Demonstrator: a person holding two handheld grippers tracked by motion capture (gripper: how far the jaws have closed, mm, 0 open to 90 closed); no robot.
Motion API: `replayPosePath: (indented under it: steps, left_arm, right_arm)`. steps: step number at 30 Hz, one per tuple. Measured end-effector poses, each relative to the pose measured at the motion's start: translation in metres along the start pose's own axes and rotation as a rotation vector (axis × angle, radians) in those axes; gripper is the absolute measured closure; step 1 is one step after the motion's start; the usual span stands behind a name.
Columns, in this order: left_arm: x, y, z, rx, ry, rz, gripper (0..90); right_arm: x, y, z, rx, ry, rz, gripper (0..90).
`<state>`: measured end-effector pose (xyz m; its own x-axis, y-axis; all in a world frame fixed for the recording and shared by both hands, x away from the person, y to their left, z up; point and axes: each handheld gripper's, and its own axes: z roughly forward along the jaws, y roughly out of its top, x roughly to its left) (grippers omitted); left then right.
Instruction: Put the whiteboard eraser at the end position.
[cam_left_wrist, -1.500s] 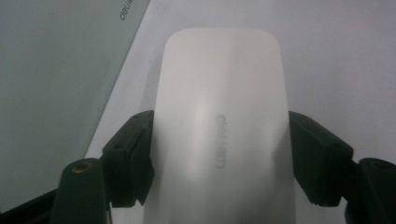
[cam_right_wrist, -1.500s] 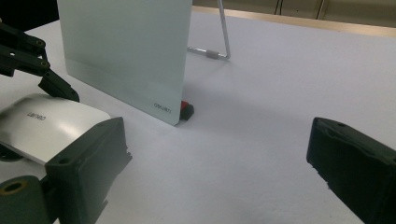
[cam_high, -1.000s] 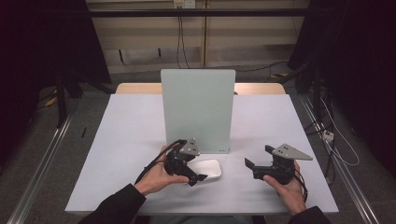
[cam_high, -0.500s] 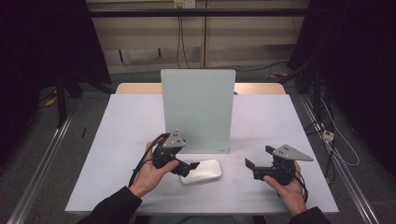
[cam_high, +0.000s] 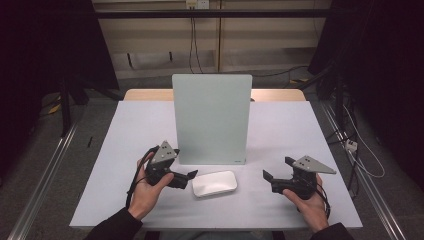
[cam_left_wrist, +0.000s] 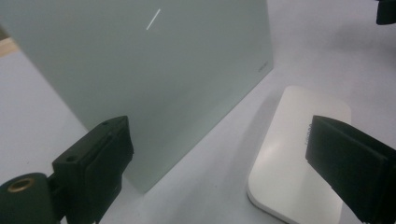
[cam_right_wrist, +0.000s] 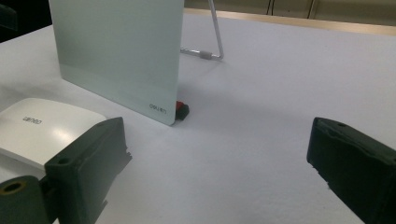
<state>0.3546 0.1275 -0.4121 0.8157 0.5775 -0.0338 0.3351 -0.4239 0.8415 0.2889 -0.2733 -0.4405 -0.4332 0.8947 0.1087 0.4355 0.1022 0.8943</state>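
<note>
- Hovering beside the white pad (cam_high: 214, 183), the left gripper (cam_high: 191, 179) is keeping its fingers (cam_left_wrist: 348, 165) spread wide apart, nothing between them; the pad is lying flat on the bench (cam_high: 125, 130), just past the fingertips.
- Standing upright behind the pad, the pale green board (cam_high: 212, 117) is leaning on a wire stand (cam_right_wrist: 212, 35), likely so its face is staying reachable from the front.
- Resting low on the bench, well off to the pad's other side, the right gripper (cam_high: 268, 178) is also holding its fingers (cam_right_wrist: 88, 158) parted and empty, probably waiting its turn.
</note>
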Motion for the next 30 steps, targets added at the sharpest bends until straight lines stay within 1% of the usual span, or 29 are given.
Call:
replayPosePath:
  steps: [1, 2, 3, 4, 6, 7, 8, 10, 11, 12, 13, 14, 16, 17, 19, 20, 22, 24, 26, 28, 30]
  left_arm:
    - [0.002, -0.001, -0.002, -0.012, -0.009, -0.01, 6.9]
    - [0.003, -0.001, -0.005, -0.001, -0.016, -0.005, 6.9]
    - [0.004, -0.002, -0.007, -0.003, -0.033, -0.015, 6.8]
    - [0.006, -0.004, -0.01, -0.009, -0.027, -0.019, 6.8]
    - [0.006, -0.006, -0.015, -0.013, 0.002, -0.013, 6.5]
    - [0.006, -0.008, -0.018, -0.018, -0.001, -0.011, 6.3]
    - [0.007, -0.01, -0.021, -0.017, 0.01, -0.003, 6.1]
    - [0.007, -0.015, -0.027, -0.034, 0.041, 0.008, 5.0]
    - [0.007, -0.019, -0.032, -0.049, 0.068, 0.004, 4.7]
    - [0.007, -0.022, -0.035, -0.048, 0.086, 0.0, 4.7]
    - [0.008, -0.025, -0.037, -0.055, 0.093, -0.01, 4.7]
    - [0.009, -0.028, -0.04, -0.067, 0.097, -0.032, 4.8]
    - [0.011, -0.034, -0.043, -0.065, 0.105, -0.056, 4.7]
    - [0.013, -0.038, -0.045, -0.063, 0.105, -0.079, 4.8]
    - [0.015, -0.045, -0.048, -0.068, 0.113, -0.104, 4.8]
    - [0.016, -0.047, -0.05, -0.067, 0.122, -0.102, 4.8]
    - [0.018, -0.051, -0.052, -0.077, 0.127, -0.121, 4.8]
    - [0.019, -0.053, -0.053, -0.085, 0.138, -0.128, 4.8]
    - [0.02, -0.055, -0.055, -0.093, 0.158, -0.121, 4.8]
    - [0.021, -0.058, -0.055, -0.097, 0.161, -0.14, 4.8]
    - [0.023, -0.059, -0.056, -0.09, 0.165, -0.141, 4.8]
  right_arm:
    - [0.0, 0.0, 0.0, 0.001, -0.003, 0.0, 4.6]
    - [0.0, 0.0, -0.001, 0.001, -0.005, 0.0, 4.6]
    - [0.0, -0.001, -0.001, 0.003, -0.006, -0.001, 4.6]
    - [0.0, -0.001, -0.002, 0.005, -0.009, -0.001, 4.6]
    - [0.0, -0.001, -0.003, 0.004, -0.012, -0.001, 4.6]
    - [0.0, -0.001, -0.003, 0.004, -0.015, -0.003, 4.6]
    - [-0.001, -0.001, -0.003, 0.005, -0.015, -0.003, 4.6]
    - [-0.001, -0.002, -0.003, 0.006, -0.018, 0.001, 4.6]
    - [-0.001, -0.002, -0.003, 0.005, -0.019, 0.001, 4.6]
    - [-0.001, -0.002, -0.003, 0.007, -0.02, 0.001, 4.6]
    - [-0.001, -0.002, -0.003, 0.008, -0.021, 0.0, 4.6]
    - [-0.001, -0.002, -0.003, 0.009, -0.02, 0.0, 4.6]
    - [-0.001, -0.002, -0.003, 0.009, -0.021, 0.002, 4.6]
    - [-0.001, -0.002, -0.003, 0.01, -0.021, 0.002, 4.6]
    - [-0.001, -0.002, -0.003, 0.009, -0.021, 0.003, 4.6]
    - [-0.001, -0.002, -0.003, 0.01, -0.021, 0.004, 4.6]
    - [-0.001, -0.002, -0.003, 0.01, -0.022, 0.004, 4.6]
    - [-0.001, -0.002, -0.003, 0.012, -0.022, 0.004, 4.6]
    - [-0.001, -0.002, -0.003, 0.014, -0.023, 0.003, 4.6]
    - [-0.002, -0.002, -0.003, 0.012, -0.024, 0.003, 4.6]
    - [-0.002, -0.002, -0.003, 0.016, -0.026, 0.006, 4.6]
